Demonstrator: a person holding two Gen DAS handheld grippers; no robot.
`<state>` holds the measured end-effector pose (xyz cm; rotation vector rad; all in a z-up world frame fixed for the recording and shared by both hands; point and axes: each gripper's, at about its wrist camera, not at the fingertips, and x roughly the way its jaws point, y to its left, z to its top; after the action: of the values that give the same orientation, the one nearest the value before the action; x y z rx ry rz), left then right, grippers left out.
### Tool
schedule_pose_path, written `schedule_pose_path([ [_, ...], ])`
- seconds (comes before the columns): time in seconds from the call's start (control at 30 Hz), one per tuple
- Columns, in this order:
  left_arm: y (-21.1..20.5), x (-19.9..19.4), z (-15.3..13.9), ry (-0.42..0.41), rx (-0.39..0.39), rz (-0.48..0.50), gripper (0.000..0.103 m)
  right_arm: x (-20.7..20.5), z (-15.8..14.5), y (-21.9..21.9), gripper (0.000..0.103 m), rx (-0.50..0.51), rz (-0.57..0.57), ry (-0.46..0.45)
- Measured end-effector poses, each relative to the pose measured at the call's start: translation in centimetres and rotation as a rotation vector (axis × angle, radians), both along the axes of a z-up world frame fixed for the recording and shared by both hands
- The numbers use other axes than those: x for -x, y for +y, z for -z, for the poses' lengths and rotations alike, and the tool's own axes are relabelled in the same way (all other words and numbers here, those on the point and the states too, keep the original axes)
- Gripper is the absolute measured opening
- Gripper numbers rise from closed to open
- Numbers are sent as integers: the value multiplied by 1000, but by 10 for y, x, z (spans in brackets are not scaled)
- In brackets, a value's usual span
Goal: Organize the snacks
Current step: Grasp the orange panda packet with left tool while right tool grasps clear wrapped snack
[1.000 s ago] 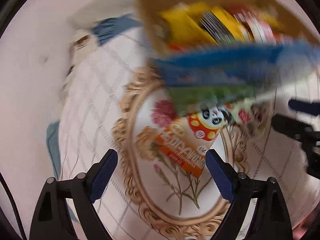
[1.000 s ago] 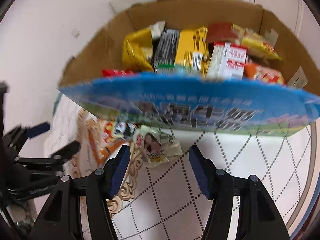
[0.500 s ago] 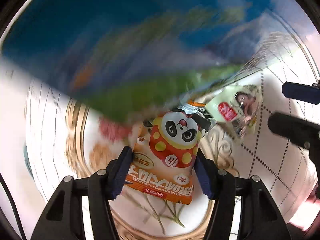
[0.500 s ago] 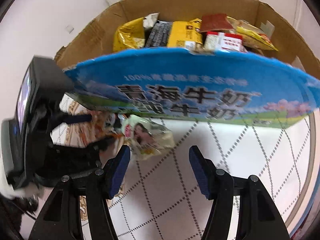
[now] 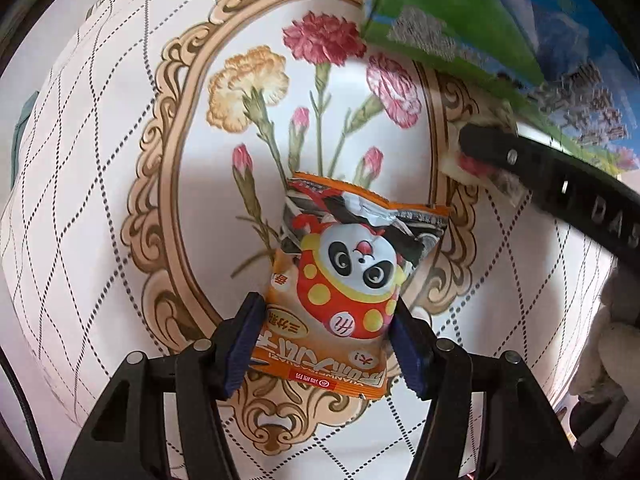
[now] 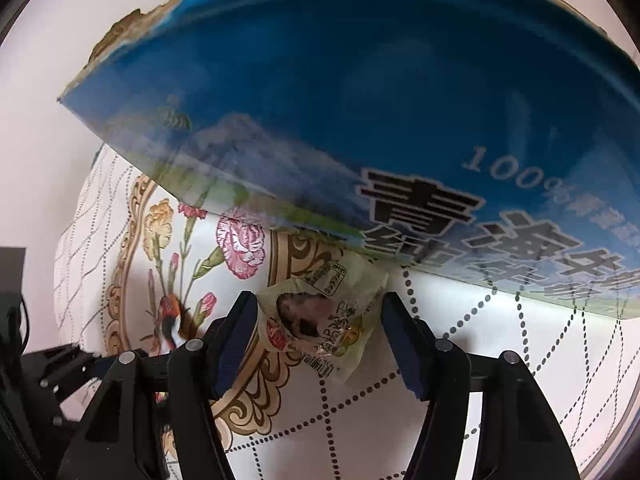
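An orange panda snack packet [image 5: 344,280] lies on the flowered tablecloth [image 5: 100,160]. My left gripper [image 5: 326,344] is low over it, its blue pads [image 5: 242,344] touching the packet's two sides. A pale green-and-clear snack packet [image 6: 320,320] lies by the foot of the blue carton. My right gripper [image 6: 316,338] straddles it, with a gap left at the right pad [image 6: 400,340]. The right gripper's black finger also shows in the left wrist view [image 5: 552,184], over that packet.
The blue-and-green printed wall of the cardboard snack box [image 6: 360,100] looms close above both packets; it also shows in the left wrist view [image 5: 500,32]. The left gripper body [image 6: 40,380] sits at the right view's lower left.
Both grippers dropped toward the table and moved in on their packets. The left jaws narrowed onto the panda packet; the box's contents left both views.
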<state>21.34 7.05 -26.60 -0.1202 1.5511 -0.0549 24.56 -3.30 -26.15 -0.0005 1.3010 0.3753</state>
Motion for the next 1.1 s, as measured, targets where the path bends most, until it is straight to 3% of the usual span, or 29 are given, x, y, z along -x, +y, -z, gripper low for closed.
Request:
schedule_pose_path([
  [0.03, -3, 1, 1, 4, 1, 5, 62, 2, -1, -2, 51, -11, 3, 7],
  [0.37, -32, 13, 19, 46, 1, -7, 70, 64, -16, -76, 51, -39, 54, 46],
  [0.6, -31, 4, -12, 14, 36, -35, 70, 116, -19, -123, 51, -43, 83, 86],
  [0.8, -35, -12, 9, 64, -2, -5, 70, 121, -19, -141, 51, -66, 119, 97],
  [1.1, -52, -1, 17, 22, -29, 16, 70, 112, -11, -131, 51, -61, 142, 111],
])
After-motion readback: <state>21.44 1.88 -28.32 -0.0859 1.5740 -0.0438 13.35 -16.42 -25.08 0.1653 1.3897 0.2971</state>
